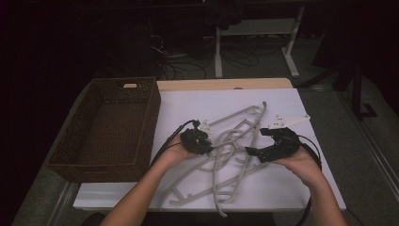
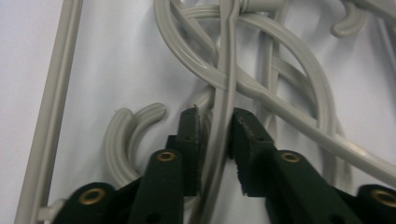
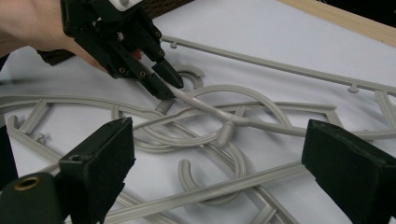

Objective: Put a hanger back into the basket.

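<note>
Hangers (image 1: 226, 155) lie tangled on the counter (image 1: 282, 188) beside the basket (image 1: 113, 127); our left tool (image 2: 215, 122) pinches one hook to tease it free, while our right tool (image 3: 217, 154) waits agape.

Wicker basket (image 1: 108, 127), tangled hangers (image 1: 226, 150), white table (image 1: 310, 188)

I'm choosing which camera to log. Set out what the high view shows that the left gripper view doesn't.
High view alone: the wicker basket at the table's left, both hands, and the right gripper, open over the tangled hangers. Left gripper view alone: its fingers closed around one thin grey hanger arm. Both: the grey hangers on the white tabletop, and the left gripper.
</note>
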The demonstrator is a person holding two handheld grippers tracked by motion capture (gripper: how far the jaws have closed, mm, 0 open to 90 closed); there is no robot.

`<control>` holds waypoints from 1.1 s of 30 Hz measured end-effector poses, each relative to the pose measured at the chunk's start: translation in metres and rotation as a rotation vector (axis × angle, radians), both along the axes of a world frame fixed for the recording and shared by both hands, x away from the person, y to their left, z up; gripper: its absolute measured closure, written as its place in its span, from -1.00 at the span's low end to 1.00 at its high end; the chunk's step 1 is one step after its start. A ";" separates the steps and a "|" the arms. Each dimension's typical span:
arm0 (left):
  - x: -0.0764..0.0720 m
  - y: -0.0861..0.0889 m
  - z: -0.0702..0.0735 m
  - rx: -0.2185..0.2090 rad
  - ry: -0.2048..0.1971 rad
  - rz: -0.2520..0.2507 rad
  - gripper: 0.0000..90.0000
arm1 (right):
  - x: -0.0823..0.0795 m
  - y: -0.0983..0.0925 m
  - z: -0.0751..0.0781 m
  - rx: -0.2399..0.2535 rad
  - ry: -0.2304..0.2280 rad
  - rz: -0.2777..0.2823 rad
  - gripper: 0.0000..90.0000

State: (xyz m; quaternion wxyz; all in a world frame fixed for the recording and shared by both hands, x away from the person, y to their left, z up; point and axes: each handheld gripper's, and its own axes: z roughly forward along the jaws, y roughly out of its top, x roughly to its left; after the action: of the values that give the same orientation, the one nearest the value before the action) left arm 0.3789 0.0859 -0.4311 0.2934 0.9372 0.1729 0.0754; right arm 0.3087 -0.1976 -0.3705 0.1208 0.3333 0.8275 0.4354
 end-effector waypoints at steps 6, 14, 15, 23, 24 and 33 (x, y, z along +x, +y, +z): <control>-0.001 0.001 0.005 0.015 -0.028 -0.051 0.82 | 0.002 -0.001 -0.005 -0.007 0.017 -0.003 -0.78; 0.000 0.006 0.013 0.020 -0.055 -0.059 0.82 | 0.007 0.001 -0.022 -0.036 0.061 0.004 -0.72; 0.000 0.008 0.015 0.018 -0.062 -0.057 0.82 | 0.008 0.001 -0.023 -0.037 0.063 0.000 -0.72; 0.005 0.019 0.034 -0.096 -0.069 -0.041 0.83 | 0.010 -0.007 -0.022 -0.015 0.058 -0.030 -0.71; 0.006 0.019 0.037 -0.116 -0.064 -0.050 0.83 | 0.009 -0.009 -0.020 -0.002 0.052 -0.035 -0.71; 0.001 0.011 0.037 -0.157 -0.056 -0.159 0.83 | 0.004 -0.019 -0.005 0.037 0.002 -0.052 -0.71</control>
State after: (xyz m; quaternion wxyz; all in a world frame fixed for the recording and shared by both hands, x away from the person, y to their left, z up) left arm 0.3796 0.0965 -0.3945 0.3756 0.9196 0.0953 0.0644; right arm 0.3124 -0.2170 -0.3760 0.1252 0.3574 0.8104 0.4471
